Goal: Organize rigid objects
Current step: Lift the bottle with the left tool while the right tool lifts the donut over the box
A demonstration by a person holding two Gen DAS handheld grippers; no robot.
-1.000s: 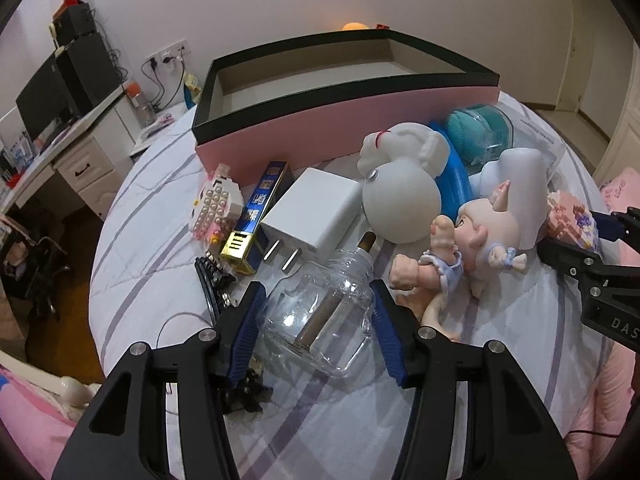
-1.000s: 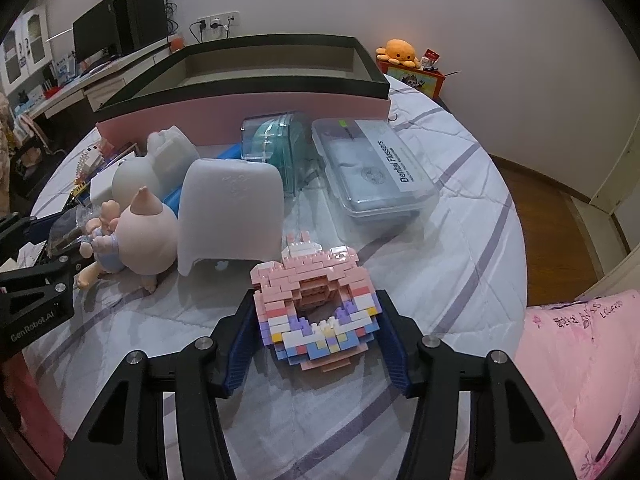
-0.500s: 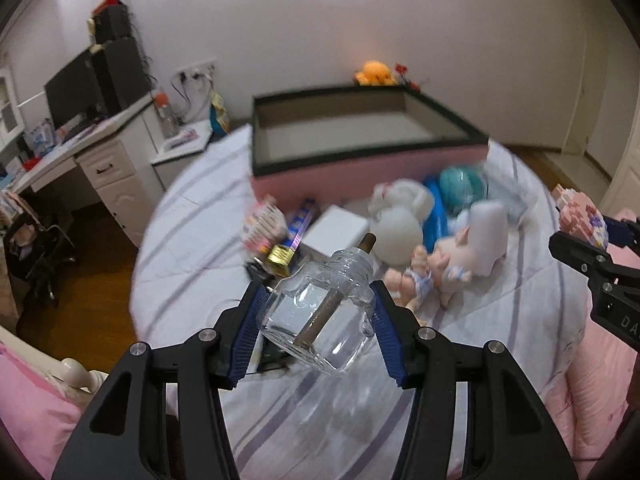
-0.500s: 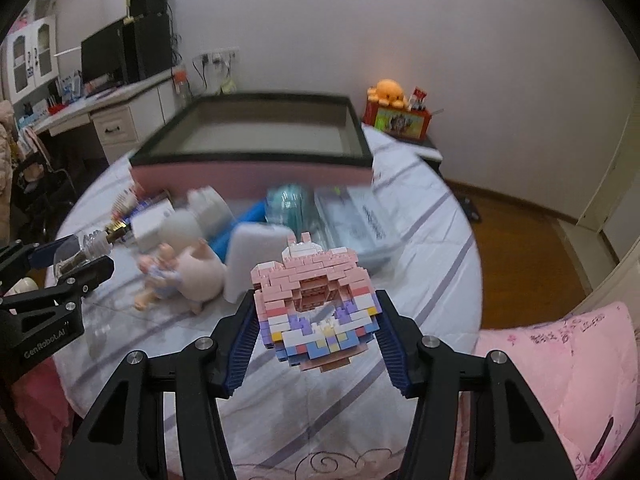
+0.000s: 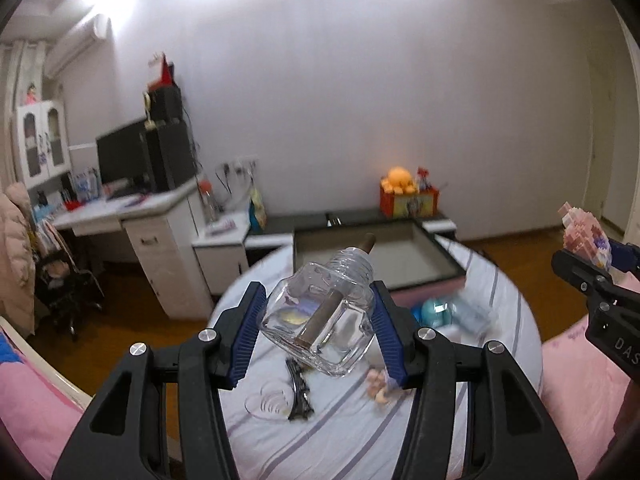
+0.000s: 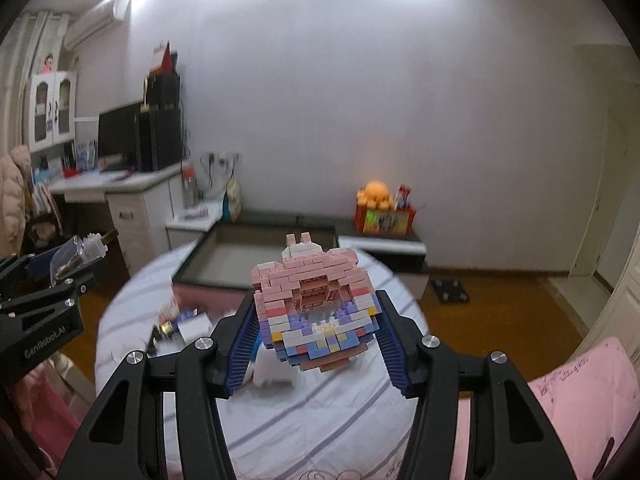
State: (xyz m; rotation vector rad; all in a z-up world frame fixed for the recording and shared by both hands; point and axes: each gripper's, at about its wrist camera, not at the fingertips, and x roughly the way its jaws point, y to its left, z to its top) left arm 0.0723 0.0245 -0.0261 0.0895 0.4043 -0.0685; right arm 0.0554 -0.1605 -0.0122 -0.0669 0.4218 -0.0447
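My left gripper [image 5: 318, 330] is shut on a clear glass bottle [image 5: 324, 320] with a brown wick, held high above the round table [image 5: 360, 432]. My right gripper [image 6: 316, 340] is shut on a pink brick-built toy [image 6: 314, 304], also lifted high. The open pink box with a dark rim [image 5: 376, 254] stands at the table's far side; it also shows in the right wrist view [image 6: 260, 256]. The right gripper with the toy shows at the right edge of the left wrist view [image 5: 588, 248]. The left gripper with the bottle shows at the left of the right wrist view [image 6: 76, 256].
Loose items lie on the striped tablecloth: a black hair clip [image 5: 298, 396], a doll [image 5: 378, 388], a teal case [image 5: 436, 310], a white block [image 6: 194, 326]. A desk with a monitor [image 5: 124, 204] stands left. Pink bedding [image 6: 580, 400] lies right.
Both grippers have risen well above the table with their objects held. The table and the box now look smaller and farther below.
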